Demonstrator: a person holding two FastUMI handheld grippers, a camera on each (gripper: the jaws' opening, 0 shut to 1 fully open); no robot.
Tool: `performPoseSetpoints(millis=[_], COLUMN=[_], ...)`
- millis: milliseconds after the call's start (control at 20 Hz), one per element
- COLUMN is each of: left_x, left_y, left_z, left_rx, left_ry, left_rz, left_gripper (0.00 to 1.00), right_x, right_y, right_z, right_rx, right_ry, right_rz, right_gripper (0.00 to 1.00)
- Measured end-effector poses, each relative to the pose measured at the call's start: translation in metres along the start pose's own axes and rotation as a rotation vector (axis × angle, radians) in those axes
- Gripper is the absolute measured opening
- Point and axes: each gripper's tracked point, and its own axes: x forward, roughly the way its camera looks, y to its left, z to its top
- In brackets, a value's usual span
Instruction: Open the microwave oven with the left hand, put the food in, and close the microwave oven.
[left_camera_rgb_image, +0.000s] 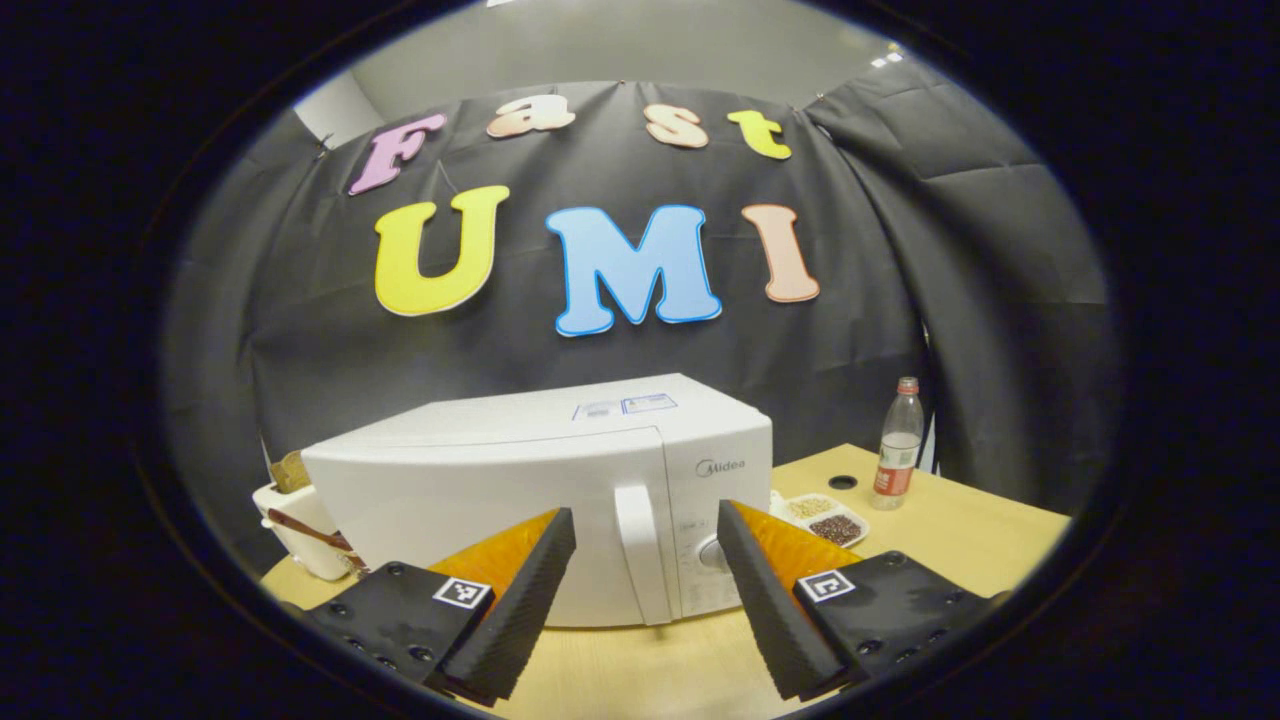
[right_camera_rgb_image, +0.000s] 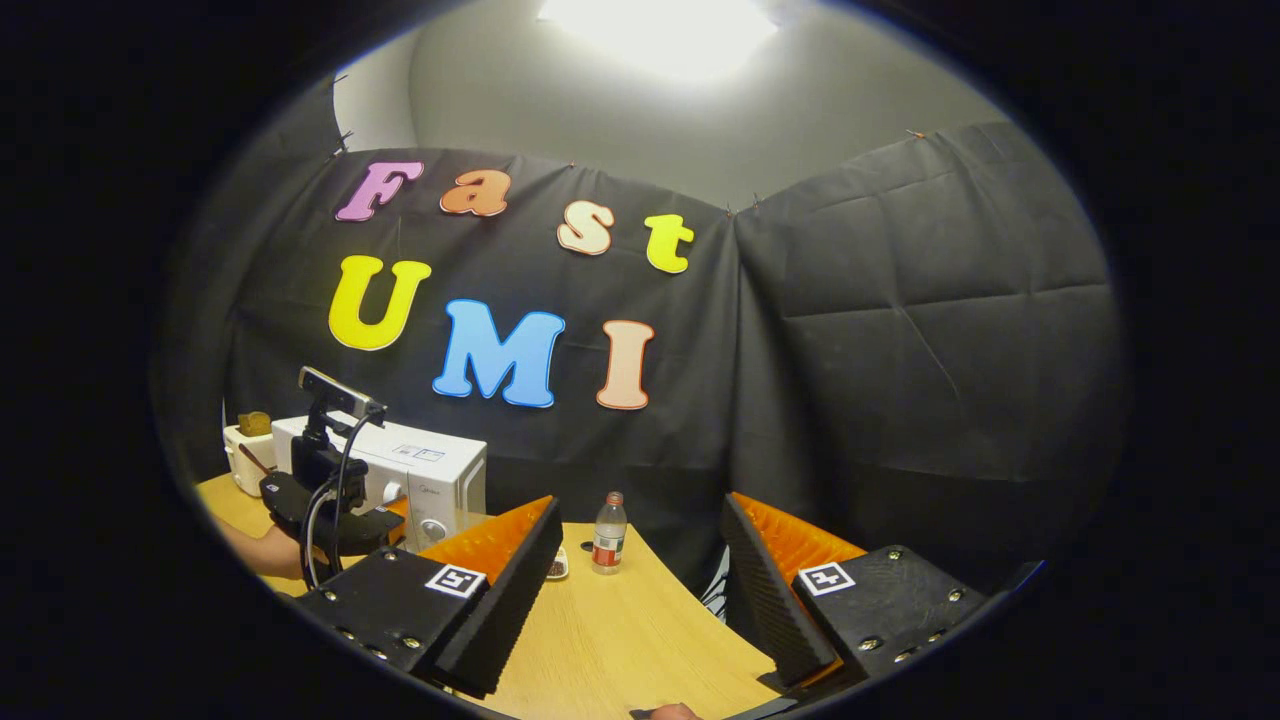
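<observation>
White microwave (left_camera_rgb_image: 520, 500) beyond parted fingers (left_camera_rgb_image: 520, 600).

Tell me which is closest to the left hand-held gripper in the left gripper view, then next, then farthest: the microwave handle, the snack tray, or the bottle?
1. White vertical microwave door handle, straight ahead between the fingers.
2. White divided snack tray, to the right behind the microwave.
3. Clear plastic bottle with red label, far right at the back.

Left gripper (left_camera_rgb_image: 645, 560) jaws spread before the closed microwave's (left_camera_rgb_image: 540, 480) handle (left_camera_rgb_image: 640, 555).
</observation>
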Motion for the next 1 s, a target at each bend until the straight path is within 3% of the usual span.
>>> performPoseSetpoints(millis=[300,600,1000], left_x=[0.029,0.041,0.039], left_y=[-0.004,0.005,0.003], left_z=[-0.024,-0.029,-0.031], left_rx=[-0.05,-0.044,-0.053], left_ry=[0.078,0.112,0.146], left_rz=[0.018,0.065,0.028], left_gripper=[0.92,0.39,0.17], right_x=[0.002,0.006,0.01], right_y=[-0.01,-0.015,-0.009], right_z=[-0.006,-0.008,-0.012], right_rx=[-0.007,-0.013,-0.004], right_ry=[0.035,0.038,0.034], right_rz=[0.0,0.007,0.045], right_gripper=[0.98,0.98,0.98])
